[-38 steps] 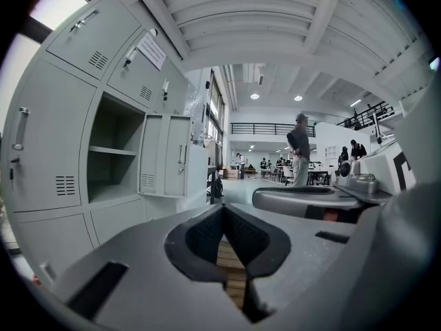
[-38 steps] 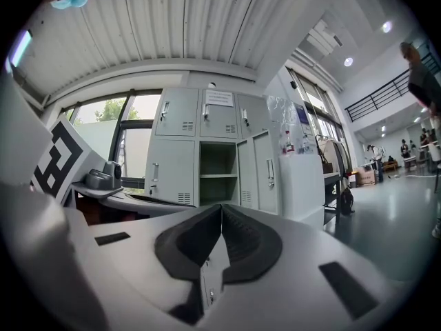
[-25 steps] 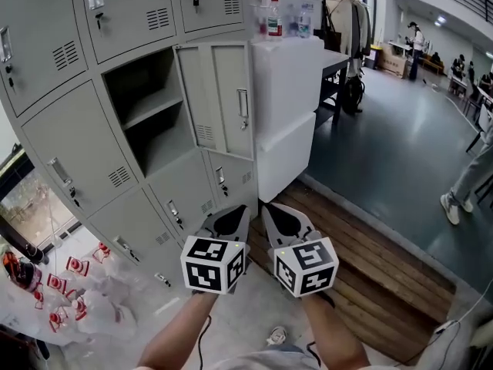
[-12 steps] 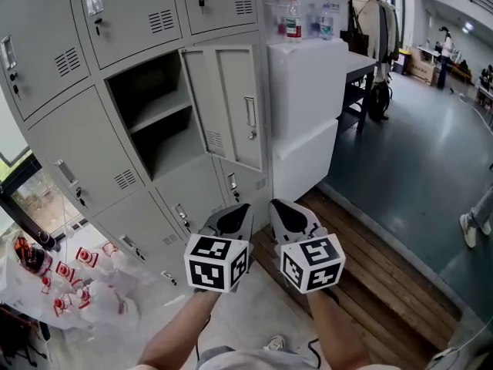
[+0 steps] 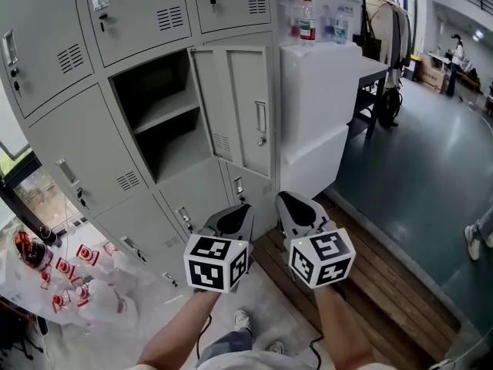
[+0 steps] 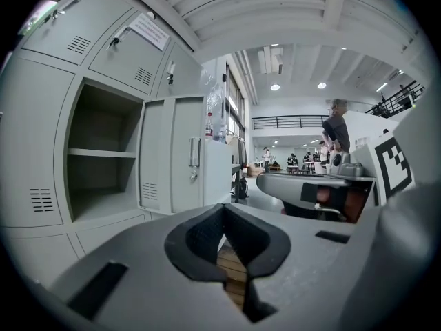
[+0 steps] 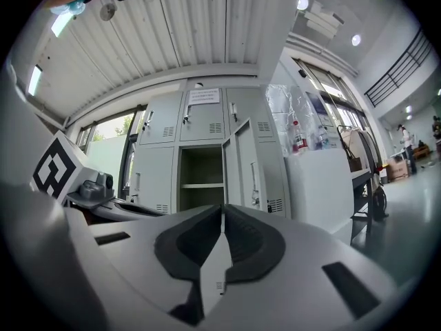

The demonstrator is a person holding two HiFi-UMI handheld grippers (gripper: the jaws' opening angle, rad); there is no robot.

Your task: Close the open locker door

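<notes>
Cut off: the locker bank (image 5: 69, 168) runs out of the head view at top and left, and a person at the right edge shows only as a lower leg and shoe (image 5: 479, 236).
Hard to read: the paper sheet (image 7: 203, 96) taped on an upper locker is too small to make out. The red-and-white items in the clear plastic bags (image 5: 77, 280) at lower left cannot be identified.
Hidden: the marker cubes cover the person's hands and part of the lowest lockers.
Left claw: the left gripper (image 5: 233, 213) has its jaws together, the dark ribbed pads meeting at the tips (a sliver lower down shows wooden planks). It is held low, apart from the bank.
Right claw: the right gripper (image 5: 293, 201) is closed tip to tip, just beside the left one and facing the open compartment.
Task's thing: the locker door (image 5: 240, 108) stands swung out at the right of its compartment (image 5: 158, 122), well apart from both grippers.
Door details: a metal handle (image 5: 262, 118), a small key hanging below it, and vent slots low down.
Compartment: one shelf splits it in two, and its rear is in shadow.
Materials: grey painted sheet metal lockers with louvred vents; matte grey moulded gripper shells.
Neighbour: two white boxy units (image 5: 316, 99) are stacked just right of the door, with bottles (image 5: 307, 20) on top.
Floor: pale concrete underfoot, weathered wooden planks (image 5: 377, 284), then a dark glossy floor (image 5: 408, 176).
Room: a large hall with a garment rack (image 5: 385, 18) and distant people (image 5: 458, 51).
</notes>
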